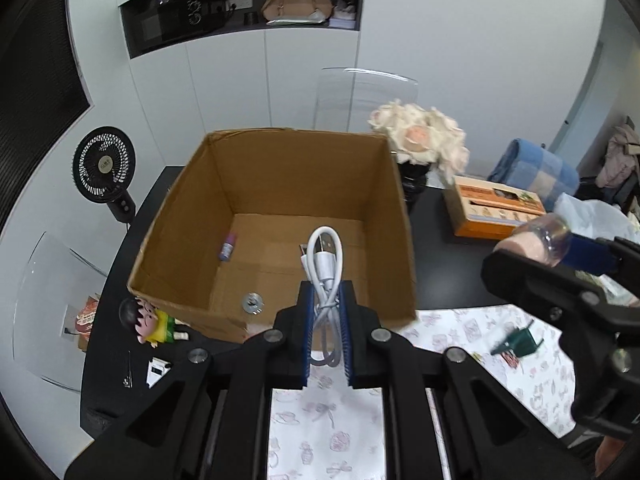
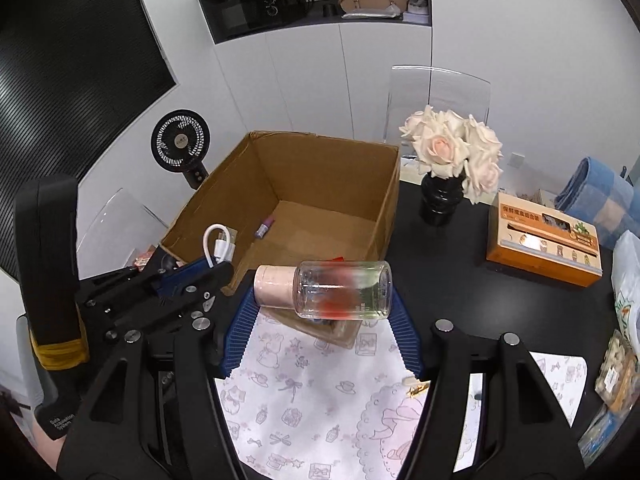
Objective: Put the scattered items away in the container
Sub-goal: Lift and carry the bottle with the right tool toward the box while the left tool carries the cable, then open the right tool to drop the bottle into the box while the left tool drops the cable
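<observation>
Holding a coiled white USB cable (image 1: 326,276), the left gripper (image 1: 327,328) has its blue pads pinched narrow on the bundle, loop end poking out over the near wall of the cardboard box (image 1: 394,216). Box sits open-topped on the black table (image 1: 448,276); inside it: a small purple tube (image 1: 228,247) at 9 o'clock on the floor, a round metal piece (image 1: 252,303) at 7 o'clock near the front wall, and something flat and dark behind the cable loop, can't tell what.

Right gripper (image 2: 322,312) clamps a clear plastic bottle (image 2: 342,290) with a pale pink cap (image 2: 274,286), lying sideways across the pads, cap to the left, just short of the box's near corner. Red blur inside the bottle, contents unclear.

Outside the box at 8 o'clock in the left wrist view: a cartoon figurine (image 1: 148,322) and a small white card (image 1: 157,372). A green clip-like item (image 1: 518,340) lies at 4 o'clock on the printed white mat (image 1: 460,332).

Orange carton (image 2: 546,240) at 2 o'clock carries Chinese print, not legible. White-lettered label on the left gripper's body reads roughly "Data Acquisition System". Roses in a black vase (image 2: 442,200) stand beside the box's right wall.
</observation>
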### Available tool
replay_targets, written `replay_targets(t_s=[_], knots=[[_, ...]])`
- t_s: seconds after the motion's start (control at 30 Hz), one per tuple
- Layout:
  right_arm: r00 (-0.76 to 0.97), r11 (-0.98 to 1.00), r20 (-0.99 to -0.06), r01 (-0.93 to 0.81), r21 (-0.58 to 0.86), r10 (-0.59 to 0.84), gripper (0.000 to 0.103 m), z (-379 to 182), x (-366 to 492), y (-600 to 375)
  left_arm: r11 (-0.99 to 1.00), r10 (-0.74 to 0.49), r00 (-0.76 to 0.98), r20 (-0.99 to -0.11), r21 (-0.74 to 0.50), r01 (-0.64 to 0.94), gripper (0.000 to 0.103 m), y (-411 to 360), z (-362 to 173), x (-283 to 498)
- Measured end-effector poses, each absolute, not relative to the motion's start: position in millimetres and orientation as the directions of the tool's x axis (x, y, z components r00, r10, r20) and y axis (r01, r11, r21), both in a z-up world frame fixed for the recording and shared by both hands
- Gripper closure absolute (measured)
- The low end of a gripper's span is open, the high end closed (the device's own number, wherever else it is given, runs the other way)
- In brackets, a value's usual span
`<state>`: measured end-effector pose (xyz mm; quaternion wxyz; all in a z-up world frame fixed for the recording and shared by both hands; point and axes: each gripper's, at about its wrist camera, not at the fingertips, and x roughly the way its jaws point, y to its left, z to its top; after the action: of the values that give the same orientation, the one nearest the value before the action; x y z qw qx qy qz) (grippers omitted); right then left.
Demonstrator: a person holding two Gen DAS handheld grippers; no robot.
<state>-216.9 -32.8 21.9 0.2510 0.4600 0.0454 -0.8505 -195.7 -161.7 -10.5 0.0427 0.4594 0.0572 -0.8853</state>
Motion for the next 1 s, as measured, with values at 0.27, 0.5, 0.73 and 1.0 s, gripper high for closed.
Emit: replay_targets(t_s=[0.27,0.5,0.73,1.0], knots=[[-0.376,-0.869,-0.856,0.471,0.153,-0.355,0.039,-5.2,-280.8,-77.2,-0.977,-0.088,-0.532,-0.842,-0.031,0.209,0.091,-211.8,-17.7,-243.0],[-0.307,-0.884,-0.918,0.458,0.088,-0.251,0.039,-43.4,-327.0,-106.3,-0.955,-0.050,-0.474,-0.879,-0.097,0.281,0.091,-257.3,-44.8,-277.7],[-0.243,-0.882,-0.949,0.467,0.066,-0.200,0.039,-73.8,-347.1,-114.7,-0.939,-0.022,-0.412,-0.911,-0.122,0.320,0.091,-278.7,-69.9,-291.8],[-0.231,-0.870,-0.952,0.489,0.065,-0.201,0.039,-73.3,-351.0,-114.9,-0.941,0.003,-0.393,-0.919,-0.136,0.311,0.090,-273.7,-83.5,-295.7]])
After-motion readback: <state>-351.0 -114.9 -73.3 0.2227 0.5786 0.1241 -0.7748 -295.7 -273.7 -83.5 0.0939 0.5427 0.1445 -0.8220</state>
